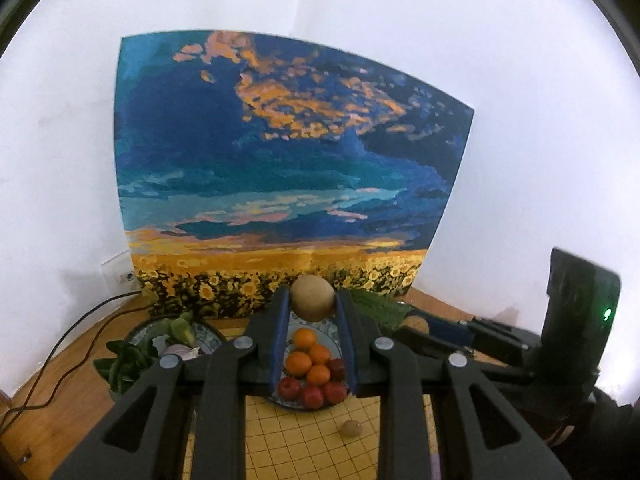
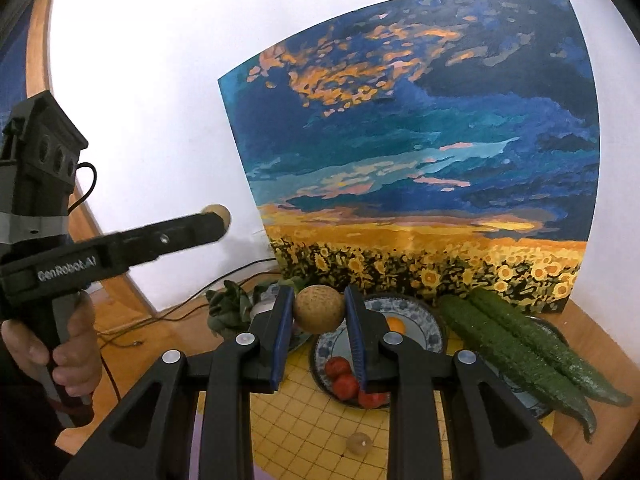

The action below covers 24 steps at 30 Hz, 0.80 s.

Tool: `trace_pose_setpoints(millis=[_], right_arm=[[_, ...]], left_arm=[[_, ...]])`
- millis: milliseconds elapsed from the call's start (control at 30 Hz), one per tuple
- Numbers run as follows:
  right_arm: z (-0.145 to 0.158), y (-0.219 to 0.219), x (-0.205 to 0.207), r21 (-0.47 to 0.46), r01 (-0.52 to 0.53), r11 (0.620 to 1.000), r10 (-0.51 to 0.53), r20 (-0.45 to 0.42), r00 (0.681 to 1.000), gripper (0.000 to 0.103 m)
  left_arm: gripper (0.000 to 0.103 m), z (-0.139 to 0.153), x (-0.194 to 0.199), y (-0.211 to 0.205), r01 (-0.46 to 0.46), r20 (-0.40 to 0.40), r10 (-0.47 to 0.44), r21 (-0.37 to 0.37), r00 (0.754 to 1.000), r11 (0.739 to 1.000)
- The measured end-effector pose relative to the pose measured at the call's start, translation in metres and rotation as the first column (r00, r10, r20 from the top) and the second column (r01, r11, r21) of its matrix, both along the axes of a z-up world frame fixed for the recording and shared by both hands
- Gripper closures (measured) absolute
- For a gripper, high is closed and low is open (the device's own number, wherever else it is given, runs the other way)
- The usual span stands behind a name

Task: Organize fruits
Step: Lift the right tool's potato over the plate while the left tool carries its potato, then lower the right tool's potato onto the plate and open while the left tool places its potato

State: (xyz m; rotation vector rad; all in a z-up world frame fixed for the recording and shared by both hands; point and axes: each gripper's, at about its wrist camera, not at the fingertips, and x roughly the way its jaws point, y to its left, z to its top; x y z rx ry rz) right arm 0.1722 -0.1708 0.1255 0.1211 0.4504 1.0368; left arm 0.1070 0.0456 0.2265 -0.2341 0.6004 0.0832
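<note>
Tan round fruits, one clamped in each hand-held gripper.
Left hand-held gripper [image 1: 312, 308] pinches one tan fruit [image 1: 312, 298], right hand-held gripper [image 2: 319, 312] another [image 2: 319, 308], both lifted above the blue-patterned plate [image 2: 430, 322] of oranges [image 1: 305, 338] and red fruits [image 1: 312, 396] on the yellow grid mat [image 1: 304, 440]; a small pale fruit [image 1: 352, 428] lies on the mat near the plate.

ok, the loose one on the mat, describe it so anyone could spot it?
Start at the yellow gridded mat, in front of the blue-patterned fruit plate. The small pale tan round fruit lies alone on the mat, the only fruit neither plated nor held.
</note>
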Motion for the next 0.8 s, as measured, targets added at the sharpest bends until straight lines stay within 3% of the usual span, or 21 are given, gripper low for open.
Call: trace_pose_setpoints(millis=[333, 800], right_arm=[[-0.017, 0.016, 0.027, -0.051, 0.021, 0.998, -0.023, -0.035, 0.999, 0.076], [-0.056, 0.049, 0.052, -0.106, -0.037, 0.994, 0.025, -0.112, 0.993, 0.076]], left_arm=[[0.078, -0.052, 0.029, 0.000, 0.048, -0.091, -0.051, -0.038, 0.995, 0.998], [0.078, -0.092, 0.051, 0.021, 0.001, -0.171, -0.012, -0.068, 0.985, 0.998]])
